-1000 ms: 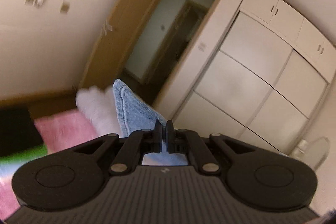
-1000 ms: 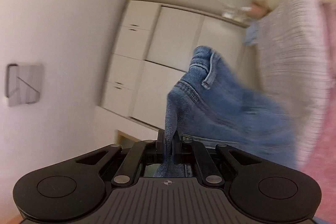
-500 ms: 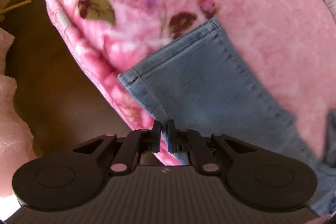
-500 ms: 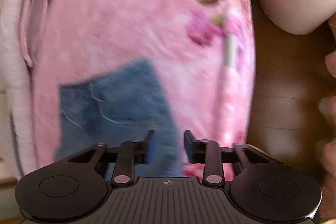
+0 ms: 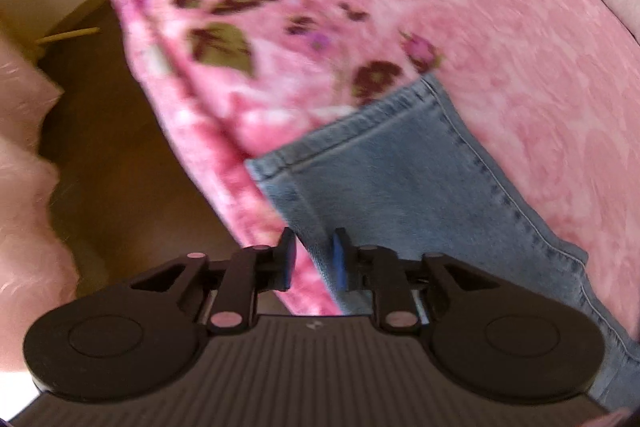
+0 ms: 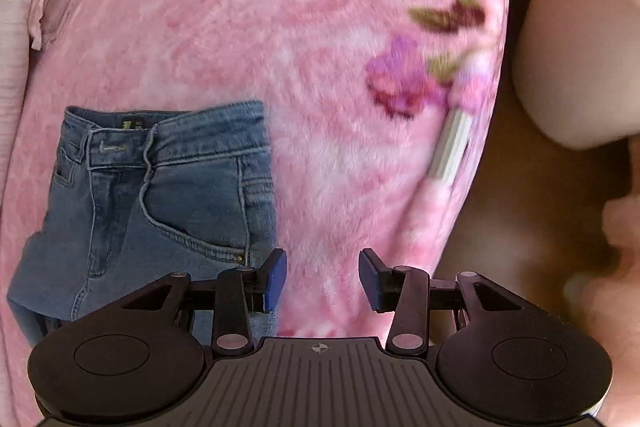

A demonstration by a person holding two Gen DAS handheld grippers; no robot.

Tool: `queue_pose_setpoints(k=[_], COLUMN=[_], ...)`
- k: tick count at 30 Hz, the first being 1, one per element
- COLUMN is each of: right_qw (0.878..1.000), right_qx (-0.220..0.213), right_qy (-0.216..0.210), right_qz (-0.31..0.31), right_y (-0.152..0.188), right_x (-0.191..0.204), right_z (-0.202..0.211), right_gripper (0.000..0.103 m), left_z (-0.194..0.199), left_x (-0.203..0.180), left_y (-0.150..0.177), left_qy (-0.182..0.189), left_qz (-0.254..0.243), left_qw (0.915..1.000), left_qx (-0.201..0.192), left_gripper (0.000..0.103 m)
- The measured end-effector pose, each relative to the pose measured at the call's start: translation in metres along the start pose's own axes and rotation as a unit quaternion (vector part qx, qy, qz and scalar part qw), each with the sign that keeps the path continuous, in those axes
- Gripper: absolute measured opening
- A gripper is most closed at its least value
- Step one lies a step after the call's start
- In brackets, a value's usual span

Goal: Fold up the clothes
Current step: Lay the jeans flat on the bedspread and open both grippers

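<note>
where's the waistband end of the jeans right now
In the right wrist view the jeans' waistband lies flat on the pink floral blanket, at the left, up and left of the right hand-held gripper.

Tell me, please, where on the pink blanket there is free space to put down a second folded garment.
The pink floral blanket is bare between the jeans' waistband and the pale cloth at the far edge, and also from the jeans' side to the flowered edge. It is crowded near the corner, where the hem reaches the blanket's edge.
</note>
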State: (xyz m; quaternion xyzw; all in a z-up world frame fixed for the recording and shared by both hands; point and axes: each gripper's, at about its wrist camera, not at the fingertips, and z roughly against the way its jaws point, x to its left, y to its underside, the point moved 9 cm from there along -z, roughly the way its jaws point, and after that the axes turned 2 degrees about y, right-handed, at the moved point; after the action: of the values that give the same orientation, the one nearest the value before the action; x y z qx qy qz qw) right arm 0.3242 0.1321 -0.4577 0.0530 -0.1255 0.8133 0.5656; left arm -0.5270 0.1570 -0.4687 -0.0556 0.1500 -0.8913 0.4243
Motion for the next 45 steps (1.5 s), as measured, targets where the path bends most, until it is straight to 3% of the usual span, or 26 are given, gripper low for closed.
queue_pose_setpoints(k=[1, 3, 6, 9, 13, 18, 24, 28, 32, 34, 35, 36, 37, 38, 39, 40, 41, 44, 45], right_qw=[1.000, 0.999, 0.996, 0.993, 0.988, 0.976, 0.950, 0.937, 0.931, 0.932, 0.931, 0.929, 0.925, 0.917, 0.909, 0.910, 0.911, 0.912, 0.913], right_qx=[-0.003, -0.010, -0.015, -0.002, 0.018, 0.002, -0.031, -0.041, -0.020, -0.007, -0.009, -0.012, -0.020, -0.026, -0.035, -0.031, -0.024, -0.047, -0.062], right_qy=[-0.005, -0.016, -0.037, -0.072, -0.108, -0.126, -0.137, -0.169, -0.173, -0.159, -0.151, -0.143, -0.141, -0.134, -0.120, -0.129, -0.142, -0.162, -0.165], right_qz=[0.014, 0.041, 0.076, 0.095, 0.108, 0.177, 0.280, 0.303, 0.320, 0.326, 0.333, 0.340, 0.353, 0.374, 0.398, 0.394, 0.386, 0.374, 0.368], right_y=[-0.005, -0.016, -0.030, -0.038, -0.045, -0.070, -0.099, -0.108, -0.105, -0.103, -0.101, -0.099, -0.096, -0.091, -0.088, -0.090, -0.092, -0.101, -0.105], right_x=[0.007, 0.022, 0.053, 0.088, 0.132, 0.176, 0.213, 0.231, 0.248, 0.252, 0.254, 0.256, 0.260, 0.263, 0.263, 0.262, 0.260, 0.256, 0.253], right_z=[0.003, 0.009, 0.007, -0.010, -0.038, -0.065, -0.083, -0.090, -0.111, -0.130, -0.136, -0.142, -0.142, -0.141, -0.141, -0.138, -0.135, -0.109, -0.097], right_gripper=[0.044, 0.044, 0.044, 0.045, 0.045, 0.045, 0.046, 0.047, 0.065, 0.067, 0.069, 0.072, 0.072, 0.062, 0.034, 0.026, 0.016, 0.013, 0.012], left_z=[0.008, 0.026, 0.044, 0.047, 0.041, 0.022, -0.004, -0.015, -0.028, -0.030, -0.029, -0.028, -0.026, -0.022, -0.017, -0.008, 0.003, 0.052, 0.078], left_x=[-0.001, -0.018, -0.071, -0.135, -0.227, -0.309, -0.371, -0.392, -0.402, -0.406, -0.409, -0.411, -0.415, -0.420, -0.426, -0.434, -0.443, -0.467, -0.475], left_y=[0.003, 0.013, 0.036, 0.063, 0.099, 0.127, 0.145, 0.159, 0.164, 0.163, 0.163, 0.162, 0.162, 0.161, 0.161, 0.157, 0.153, 0.117, 0.097], left_qy=[0.005, 0.049, 0.122, 0.203, 0.277, 0.317, 0.331, 0.327, 0.316, 0.320, 0.321, 0.321, 0.321, 0.316, 0.310, 0.307, 0.304, 0.311, 0.301], left_qz=[0.009, 0.009, -0.014, -0.029, -0.068, -0.105, -0.130, -0.151, -0.151, -0.148, -0.156, -0.167, -0.182, -0.207, -0.235, -0.266, -0.299, -0.360, -0.390], left_qw=[0.9999, 0.9987, 0.9924, 0.9778, 0.9556, 0.9389, 0.9298, 0.9271, 0.9312, 0.9309, 0.9299, 0.9285, 0.9264, 0.9238, 0.9199, 0.9132, 0.9043, 0.8744, 0.8560], left_qx=[0.000, 0.003, 0.014, 0.045, 0.074, 0.085, 0.095, 0.103, 0.101, 0.094, 0.089, 0.083, 0.076, 0.064, 0.048, 0.025, 0.001, -0.096, -0.156], left_gripper=[0.014, 0.015, 0.016, 0.019, 0.020, 0.020, 0.022, 0.024, 0.024, 0.021, 0.017, 0.002, 0.002, 0.002, 0.001, 0.001, 0.002, 0.002, 0.002])
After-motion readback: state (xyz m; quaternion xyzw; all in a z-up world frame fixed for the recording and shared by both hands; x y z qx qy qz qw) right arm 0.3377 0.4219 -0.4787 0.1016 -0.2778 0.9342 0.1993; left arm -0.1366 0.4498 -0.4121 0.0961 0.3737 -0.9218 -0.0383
